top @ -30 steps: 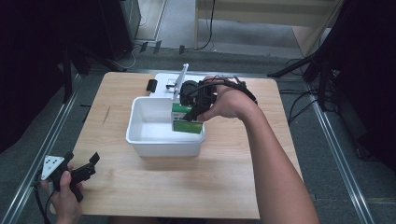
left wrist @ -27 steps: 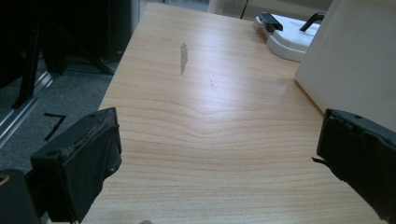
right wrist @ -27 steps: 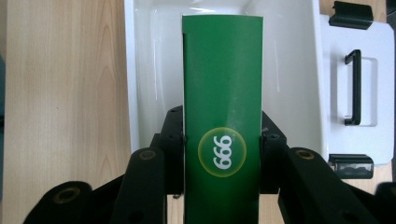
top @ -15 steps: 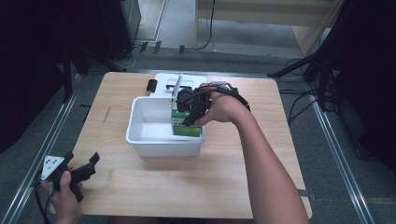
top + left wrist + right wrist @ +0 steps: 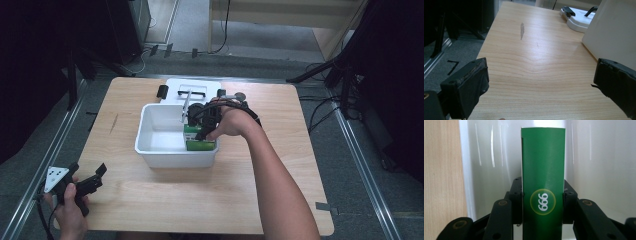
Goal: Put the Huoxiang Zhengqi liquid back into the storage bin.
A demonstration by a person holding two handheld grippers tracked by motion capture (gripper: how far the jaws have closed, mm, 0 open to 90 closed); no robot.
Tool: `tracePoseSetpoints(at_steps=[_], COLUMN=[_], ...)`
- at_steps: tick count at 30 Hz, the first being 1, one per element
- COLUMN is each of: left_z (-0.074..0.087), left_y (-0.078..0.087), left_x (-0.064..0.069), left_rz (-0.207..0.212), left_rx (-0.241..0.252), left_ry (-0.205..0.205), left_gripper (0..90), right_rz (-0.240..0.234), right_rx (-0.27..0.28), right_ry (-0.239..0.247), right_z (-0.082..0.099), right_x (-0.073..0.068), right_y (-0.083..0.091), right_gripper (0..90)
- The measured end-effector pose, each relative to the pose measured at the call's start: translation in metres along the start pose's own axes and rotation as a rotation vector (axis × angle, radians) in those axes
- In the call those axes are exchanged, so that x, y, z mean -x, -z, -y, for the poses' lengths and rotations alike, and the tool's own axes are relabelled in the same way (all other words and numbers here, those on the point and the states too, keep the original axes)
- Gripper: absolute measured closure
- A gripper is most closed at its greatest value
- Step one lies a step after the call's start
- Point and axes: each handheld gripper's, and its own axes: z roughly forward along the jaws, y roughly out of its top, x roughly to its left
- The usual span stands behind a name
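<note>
While the table (image 5: 150, 200) stays bare near the person, the white bin (image 5: 150, 150) at its middle takes the green box (image 5: 200, 145), right side, clamped in the right gripper (image 5: 202, 131). Step: placing. Next: seat, release. Left gripper (image 5: 92, 182) near-left, wide open, holding nothing.

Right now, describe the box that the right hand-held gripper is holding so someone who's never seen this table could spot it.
Start at the white tub in the middle of the wooden table. Inside its right end, the right hand-held gripper is shut on a small green box. It is the one green thing among white and black ones, with a yellow-ringed round mark reading 999 on its face.
</note>
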Motion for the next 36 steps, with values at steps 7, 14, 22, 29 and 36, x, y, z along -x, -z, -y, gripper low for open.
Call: tracePoseSetpoints(at_steps=[7,14,22,29,36], left_z=[0.0,0.0,0.0,0.0,0.0], left_y=[0.0,0.0,0.0,0.0,0.0], left_x=[0.0,0.0,0.001,0.001,0.001], left_rz=[0.0,-0.001,-0.003,-0.004,-0.005], left_rx=[-0.001,-0.001,-0.005,-0.006,-0.005], left_ry=[0.0,-0.001,-0.005,-0.006,-0.007], left_gripper=[0.4,0.4,0.4,0.4,0.4], right_rz=[-0.024,-0.035,0.008,0.054,0.113], right_rx=[-0.03,-0.024,0.056,0.139,0.277], right_ry=[-0.019,-0.054,-0.141,-0.271,-0.436], right_z=[0.0,0.001,0.004,0.015,0.032], right_x=[-0.001,-0.001,0.003,0.006,0.011], right_y=[-0.009,-0.007,0.016,0.039,0.056], right_gripper=[63.8,56.7,46.8,39.9,29.6])
